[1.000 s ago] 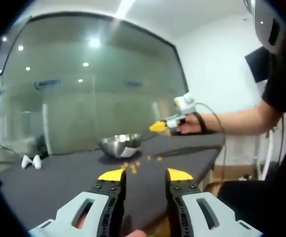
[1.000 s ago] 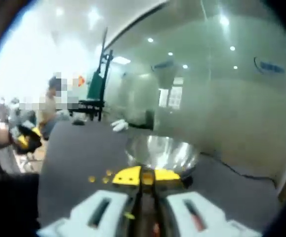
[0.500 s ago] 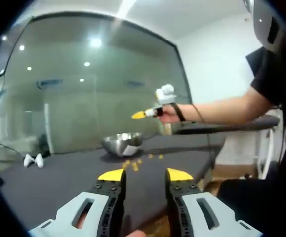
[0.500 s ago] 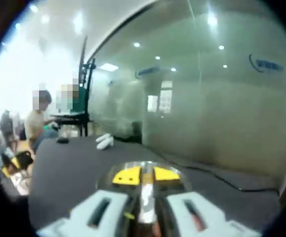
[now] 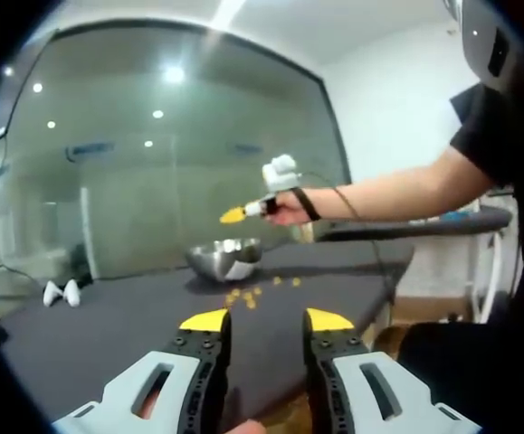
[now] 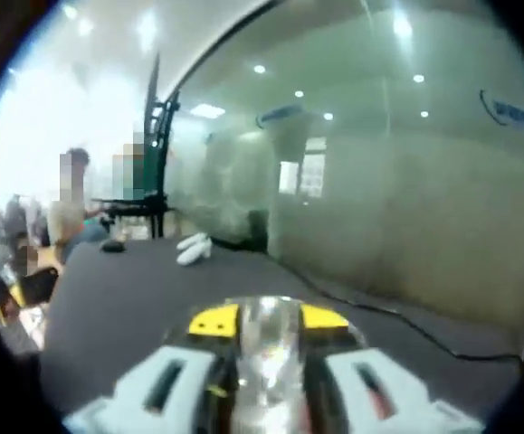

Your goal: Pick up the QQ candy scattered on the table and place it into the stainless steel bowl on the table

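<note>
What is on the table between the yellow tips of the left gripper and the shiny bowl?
In the left gripper view, small yellow candies lie scattered on the dark table between the left gripper and the steel bowl.

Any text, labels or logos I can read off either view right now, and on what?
Nothing reads clearly.
Blue marking on the glass wall, left gripper view: too blurred to read.
Blue logo on the glass wall, right gripper view: too blurred to read.
Stainless steel bowl, candies and both grippers: no lettering visible.

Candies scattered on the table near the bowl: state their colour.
Yellow-orange, on the dark grey table; the small scattered candies show best in the left gripper view.
</note>
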The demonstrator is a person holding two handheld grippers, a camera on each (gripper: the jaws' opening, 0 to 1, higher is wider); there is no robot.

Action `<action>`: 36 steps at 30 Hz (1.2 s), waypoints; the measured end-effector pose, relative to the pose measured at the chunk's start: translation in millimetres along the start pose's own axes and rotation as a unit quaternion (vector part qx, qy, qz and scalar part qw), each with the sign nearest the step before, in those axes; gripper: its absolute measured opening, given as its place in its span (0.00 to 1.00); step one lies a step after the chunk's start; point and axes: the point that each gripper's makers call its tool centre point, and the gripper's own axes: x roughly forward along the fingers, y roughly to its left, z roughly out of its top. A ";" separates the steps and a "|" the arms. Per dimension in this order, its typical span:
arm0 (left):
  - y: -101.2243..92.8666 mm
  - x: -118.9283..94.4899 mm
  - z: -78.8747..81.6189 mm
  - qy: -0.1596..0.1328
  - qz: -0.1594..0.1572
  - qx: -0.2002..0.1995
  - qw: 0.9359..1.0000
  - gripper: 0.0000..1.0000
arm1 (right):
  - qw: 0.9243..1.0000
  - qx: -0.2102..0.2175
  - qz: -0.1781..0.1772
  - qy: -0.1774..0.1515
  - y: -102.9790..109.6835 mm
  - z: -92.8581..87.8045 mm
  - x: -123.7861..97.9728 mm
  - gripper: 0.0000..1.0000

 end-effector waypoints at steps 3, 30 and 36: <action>-0.6 0.9 -0.5 0.000 -0.002 -0.002 1.000 0.33 | 0.999 0.018 -0.006 -0.041 -4.4 17.0 -6.2 0.22; -18.7 13.0 7.0 -0.009 -0.039 0.011 0.999 0.33 | 0.999 0.024 0.012 -0.035 61.1 -83.6 -185.3 0.21; -24.7 15.1 8.1 -0.008 -0.051 0.012 0.999 0.33 | 0.998 0.053 0.015 -0.026 78.2 -112.4 -212.1 0.22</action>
